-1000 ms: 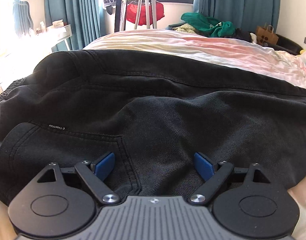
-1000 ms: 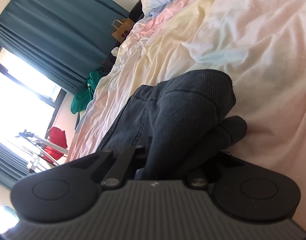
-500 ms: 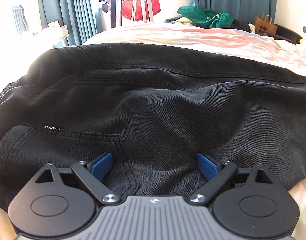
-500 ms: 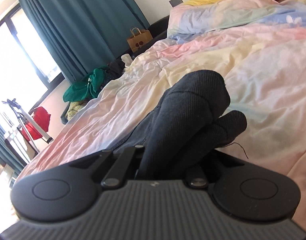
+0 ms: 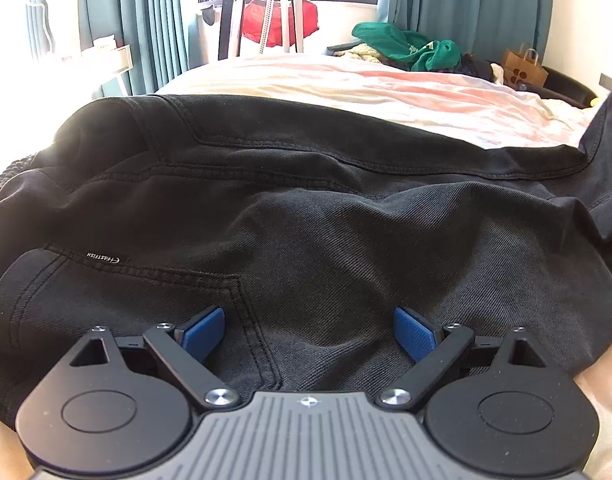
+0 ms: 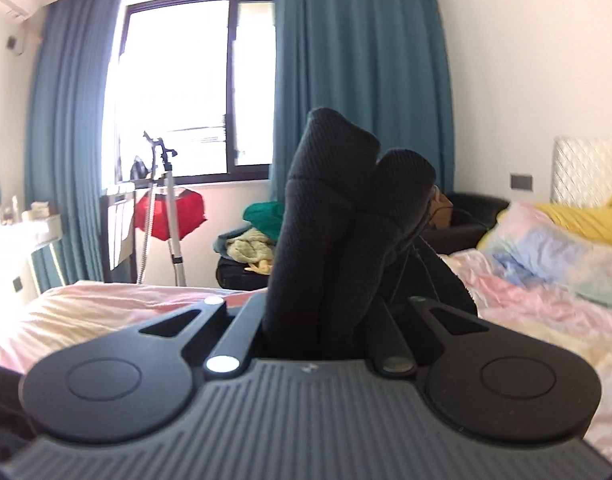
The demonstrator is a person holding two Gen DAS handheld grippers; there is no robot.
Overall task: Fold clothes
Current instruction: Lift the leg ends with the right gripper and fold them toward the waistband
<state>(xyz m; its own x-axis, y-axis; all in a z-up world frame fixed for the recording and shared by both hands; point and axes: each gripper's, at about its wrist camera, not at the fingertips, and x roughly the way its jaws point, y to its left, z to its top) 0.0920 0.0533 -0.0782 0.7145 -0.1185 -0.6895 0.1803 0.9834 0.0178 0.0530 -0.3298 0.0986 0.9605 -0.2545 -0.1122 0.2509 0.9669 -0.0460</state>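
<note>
- Black denim trousers [image 5: 306,208] lie spread across the pastel bedcover [image 5: 366,88]; waist and back pocket [image 5: 118,304] sit under your left gripper [image 5: 308,332], at 6 o'clock in the left view.
- Left gripper: jaws wide, blue pads [image 5: 204,330] resting on the cloth either side of a low ridge, pinching nothing. It has barely shifted over the last second.
- Right gripper [image 6: 326,320]: clamped narrow on the ribbed cuff end [image 6: 338,200], bunched and poking up at 12 o'clock between the fingers.
- Change: a second ago that cuff hung low over the bed with the view rolled sideways; now the horizon is level, window [image 6: 194,92] dead ahead, so you've lifted and unrolled it.
- In the left view the raised leg now enters at 3 o'clock [image 5: 610,160].
- My read: the leg fold-over is underway; carry the cuff toward the waist, left side acting as anchor.
- Risk: with the left not gripping, the waist could drag.
</note>
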